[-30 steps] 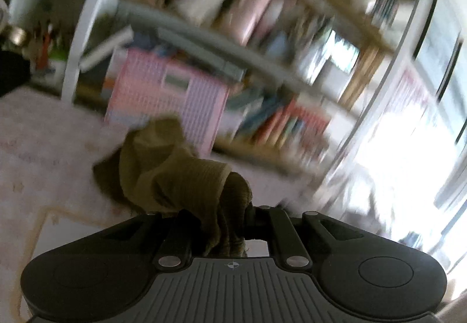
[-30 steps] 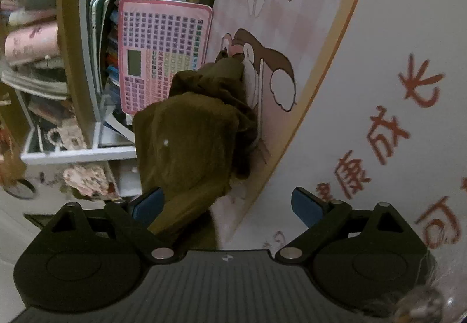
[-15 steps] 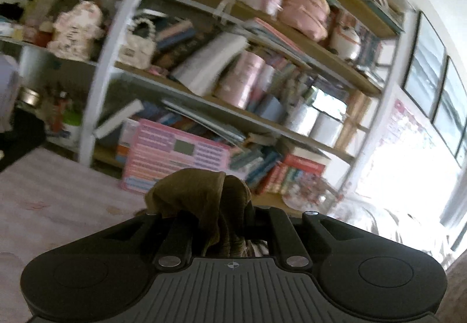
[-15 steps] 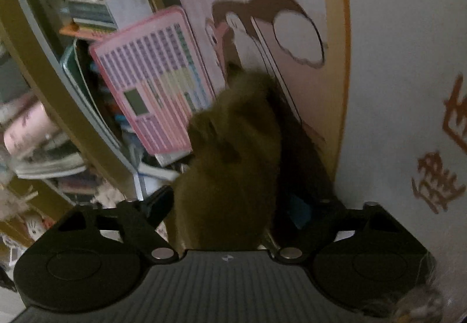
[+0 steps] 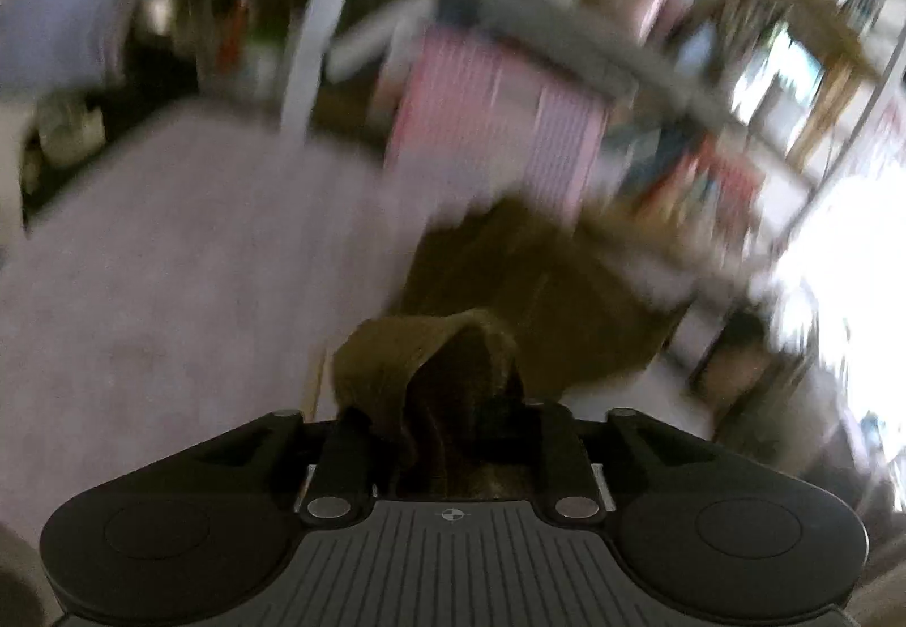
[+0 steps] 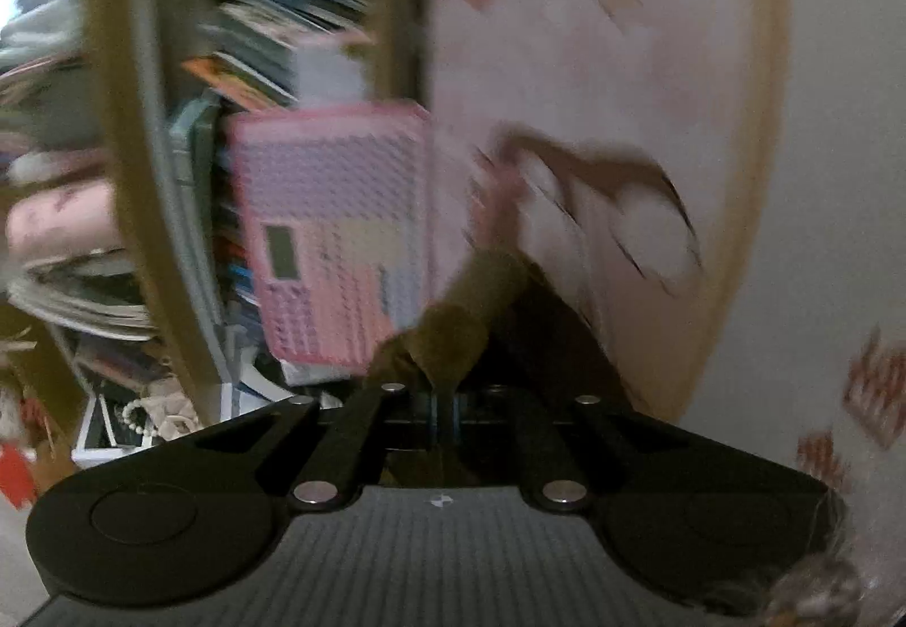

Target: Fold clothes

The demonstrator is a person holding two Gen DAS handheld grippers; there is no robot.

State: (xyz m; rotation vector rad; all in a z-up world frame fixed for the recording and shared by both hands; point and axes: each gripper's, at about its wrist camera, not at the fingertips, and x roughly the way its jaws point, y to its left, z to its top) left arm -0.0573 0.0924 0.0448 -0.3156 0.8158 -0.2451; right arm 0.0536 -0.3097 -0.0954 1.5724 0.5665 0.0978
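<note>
One olive garment, two tongs

Left wrist view, heavily motion-blurred. The left gripper is closed on a bunched fold of an olive-green ribbed garment, the rest of which trails forward onto a pale pink mat. Beyond the mat stands a white-framed shelving unit crowded with indistinct items, a pink gridded board leaning at its base; bright glare fills the right edge.
</note>
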